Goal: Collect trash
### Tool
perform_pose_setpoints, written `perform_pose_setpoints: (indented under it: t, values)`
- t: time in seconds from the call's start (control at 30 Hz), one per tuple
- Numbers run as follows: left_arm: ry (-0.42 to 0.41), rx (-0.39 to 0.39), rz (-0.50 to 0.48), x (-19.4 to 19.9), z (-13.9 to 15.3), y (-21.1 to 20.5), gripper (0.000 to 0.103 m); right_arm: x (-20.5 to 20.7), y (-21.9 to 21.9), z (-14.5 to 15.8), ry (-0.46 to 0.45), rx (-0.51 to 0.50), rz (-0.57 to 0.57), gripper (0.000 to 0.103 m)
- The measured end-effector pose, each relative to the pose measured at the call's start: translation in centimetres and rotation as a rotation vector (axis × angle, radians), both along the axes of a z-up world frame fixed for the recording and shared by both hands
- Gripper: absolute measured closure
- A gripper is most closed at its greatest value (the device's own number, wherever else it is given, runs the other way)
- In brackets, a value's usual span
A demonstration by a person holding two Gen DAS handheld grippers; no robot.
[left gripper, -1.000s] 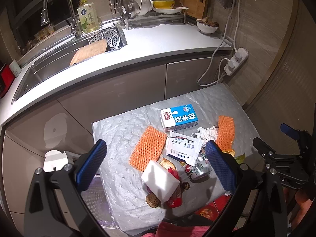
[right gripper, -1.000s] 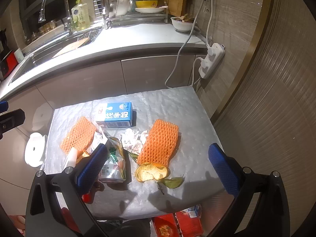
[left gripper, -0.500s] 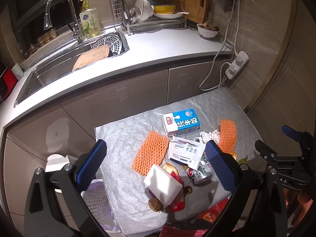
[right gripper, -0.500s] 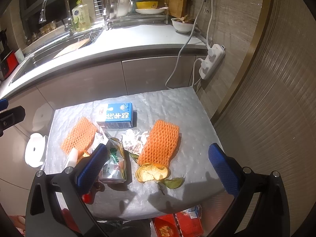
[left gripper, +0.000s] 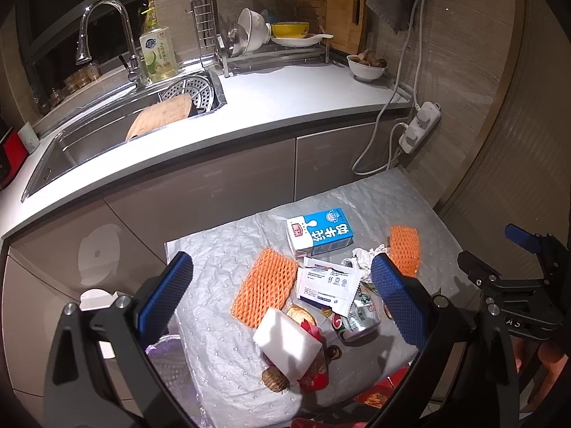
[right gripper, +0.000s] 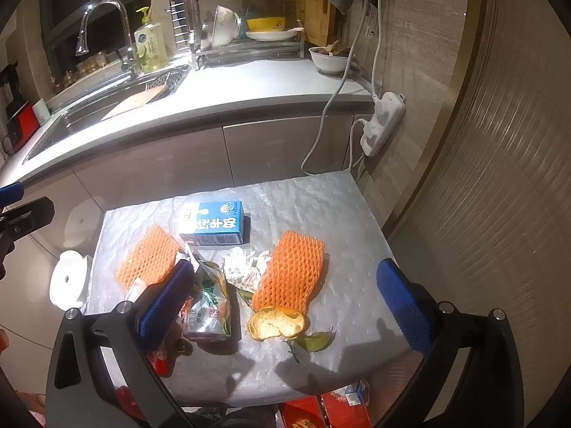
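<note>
Trash lies spread on a small table with a grey cover (right gripper: 321, 207). A blue milk carton (right gripper: 214, 223) lies at the back, with an orange foam net (right gripper: 292, 273) and an orange peel (right gripper: 276, 322) in front of it. A second orange net (left gripper: 266, 287), a white paper packet (left gripper: 326, 285), a crushed can (left gripper: 357, 317) and a white foam block (left gripper: 287, 342) crowd the left half. My left gripper (left gripper: 282, 297) hovers open, high above this pile. My right gripper (right gripper: 285, 303) hangs open above the peel. Neither holds anything.
A purple bag (left gripper: 167, 356) opens beside the table's left edge, near a white round lid (right gripper: 69, 281). Crumpled tissue (right gripper: 242, 267) and a leaf (right gripper: 314, 340) lie among the trash. Kitchen cabinets and a counter with a sink (left gripper: 107, 135) stand behind. A power strip (right gripper: 382, 121) hangs at the back right.
The left gripper has risen and tilted up, so the table looks smaller and more of the counter shows. The right gripper has barely moved. Both stay open.
</note>
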State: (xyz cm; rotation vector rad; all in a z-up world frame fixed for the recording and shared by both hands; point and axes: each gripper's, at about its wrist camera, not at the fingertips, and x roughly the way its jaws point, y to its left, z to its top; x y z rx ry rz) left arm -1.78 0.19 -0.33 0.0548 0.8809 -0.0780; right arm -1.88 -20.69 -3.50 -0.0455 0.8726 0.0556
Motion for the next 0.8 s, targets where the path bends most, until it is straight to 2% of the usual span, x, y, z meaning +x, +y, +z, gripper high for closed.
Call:
perform_pose_setpoints:
  t: [0.2,0.33,0.47,0.63,0.8]
  values:
    - [0.033,-0.007,-0.050,0.1,-2.3,1.1,0.007,0.4,-1.2,-2.0,0.028,-0.005,0.000,0.002]
    - [0.125,0.040,-0.052,0.6,-5.3,2.4,0.007,1.1,-2.6,-4.5,0.075,0.018,0.005,0.002]
    - [0.234,-0.007,-0.019,0.9,-8.4,3.6,0.007,2.1,-3.8,-7.0,0.122,0.038,0.017,0.002]
    - [0.310,-0.072,-0.045,0.3,-11.1,3.2,0.007,3.8,-4.7,-9.5,0.175,0.037,0.047,0.002]
    - [0.349,-0.032,-0.066,-1.1,-13.5,1.8,0.007,5.3,-4.6,-11.0,0.211,0.041,0.101,0.002]
